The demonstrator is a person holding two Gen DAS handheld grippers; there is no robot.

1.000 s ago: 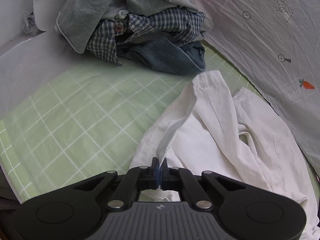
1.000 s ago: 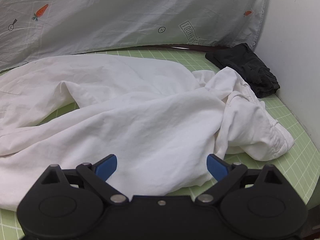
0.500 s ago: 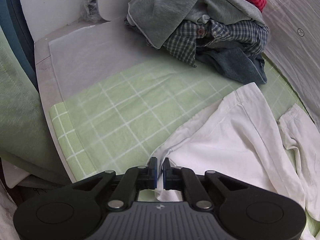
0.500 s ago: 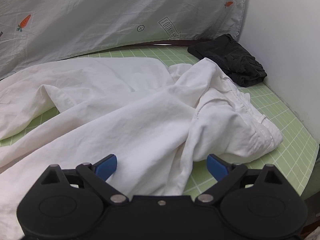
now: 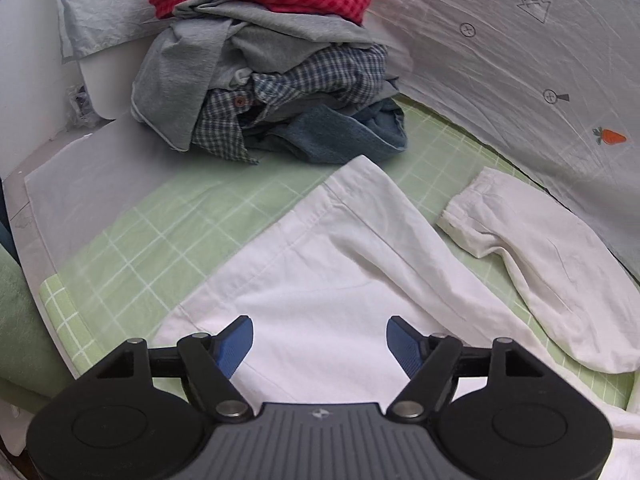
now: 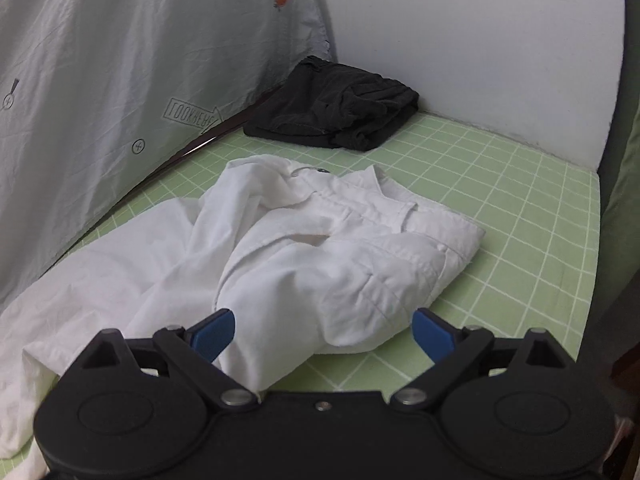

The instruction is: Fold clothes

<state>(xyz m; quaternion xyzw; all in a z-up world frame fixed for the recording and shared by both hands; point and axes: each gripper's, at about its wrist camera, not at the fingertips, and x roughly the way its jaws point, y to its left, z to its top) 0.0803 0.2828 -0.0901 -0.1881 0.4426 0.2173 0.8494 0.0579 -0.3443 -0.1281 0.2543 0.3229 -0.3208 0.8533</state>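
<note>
The left gripper [image 5: 320,342] points steeply down over a pair of white trousers [image 5: 332,280]. Its jaws are opening, and the blue pads press on nothing: the cloth lies flat beneath the gap between them. The gripper's black body hides the part of the trousers nearest the camera, so where that edge ends cannot be told. Ahead of the tongs one leg runs out to its hem; to the right, a second leg [image 5: 540,252] lies apart from it on the green checked mat [image 5: 132,240]. Farther ahead sits a heap of unfolded clothes [image 5: 264,80], a red checked piece on top; what lies inside the heap is hard to make out.

The right gripper [image 6: 323,334] also tilts downward, jaws spread wide and holding nothing. The bunched waist end of the trousers lies just ahead of its pads, partly between them, with the folds hiding how the fabric is layered. Well beyond it, a dark garment [image 6: 336,112] rests against the white wall [image 6: 480,40], next to a grey sheet [image 6: 120,60] printed with carrots.
</note>
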